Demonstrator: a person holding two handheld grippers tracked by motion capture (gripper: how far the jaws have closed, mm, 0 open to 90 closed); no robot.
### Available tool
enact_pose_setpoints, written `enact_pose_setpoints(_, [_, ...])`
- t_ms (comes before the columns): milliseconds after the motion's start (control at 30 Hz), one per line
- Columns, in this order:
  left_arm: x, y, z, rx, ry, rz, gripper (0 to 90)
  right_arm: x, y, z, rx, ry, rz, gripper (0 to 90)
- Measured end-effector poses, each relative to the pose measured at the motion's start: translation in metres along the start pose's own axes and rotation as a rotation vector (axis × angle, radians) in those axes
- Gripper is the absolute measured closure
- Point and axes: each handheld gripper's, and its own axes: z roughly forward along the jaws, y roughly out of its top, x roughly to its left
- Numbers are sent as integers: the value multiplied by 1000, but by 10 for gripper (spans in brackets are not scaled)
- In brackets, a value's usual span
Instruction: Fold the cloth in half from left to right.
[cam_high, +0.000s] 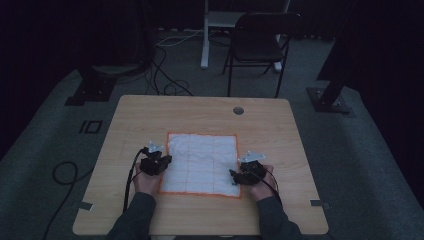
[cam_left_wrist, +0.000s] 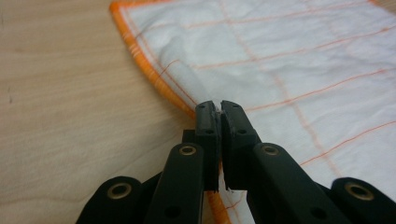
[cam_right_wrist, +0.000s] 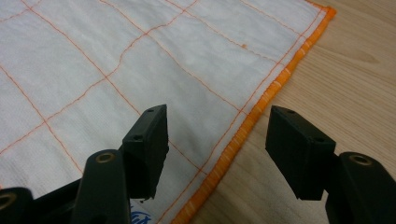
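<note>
While the left gripper (cam_left_wrist: 216, 108) pinches the cloth (cam_high: 201, 162) hem for lifting, the right gripper (cam_right_wrist: 217, 135) straddles the opposite hem, jaws wide, holding nothing.

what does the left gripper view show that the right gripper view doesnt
Left gripper view: the left tool, jaws shut on the orange hem of the white cloth, lifting a small ridge in the fabric beside it.
Right gripper view: the right tool, jaws open, straddling the cloth's orange edge, with a bit of blue print near the bottom.
Both: white cloth with an orange grid on the wooden table.
</note>
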Motion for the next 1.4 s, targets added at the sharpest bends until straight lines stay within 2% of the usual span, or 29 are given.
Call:
enact_pose_setpoints(167, [-14, 9, 1, -12, -44, 36, 874, 0, 0, 0, 3, 2, 0, 388])
enact_pose_setpoints(300, [-27, 18, 6, 0, -87, 57, 874, 0, 0, 0, 4, 2, 0, 388])
enact_pose_setpoints(567, [-55, 34, 15, 20, -140, 110, 875, -1, -1, 1, 6, 2, 1, 388])
enact_pose_setpoints(733, [-66, 38, 18, 20, -156, 131, 875, -1, -1, 1, 6, 0, 2, 388])
enact_pose_setpoints(767, [-73, 40, 20, 20, -164, 144, 875, -1, -1, 1, 6, 1, 4, 388])
enact_pose_setpoints(833, [-79, 42, 21, 20, -169, 156, 875, -1, -1, 1, 5, -1, 5, 388])
enact_pose_setpoints(967, [-88, 44, 23, 17, -183, 166, 875, -1, -1, 0, 5, -1, 3, 388])
enact_pose_setpoints(1300, [-124, 51, 30, 8, -253, 218, 872, -3, -2, 0, 7, -7, 13, 388])
enact_pose_setpoints(1400, [-125, 50, 30, -4, -273, 219, 797, -3, -2, 0, 9, -8, 12, 388])
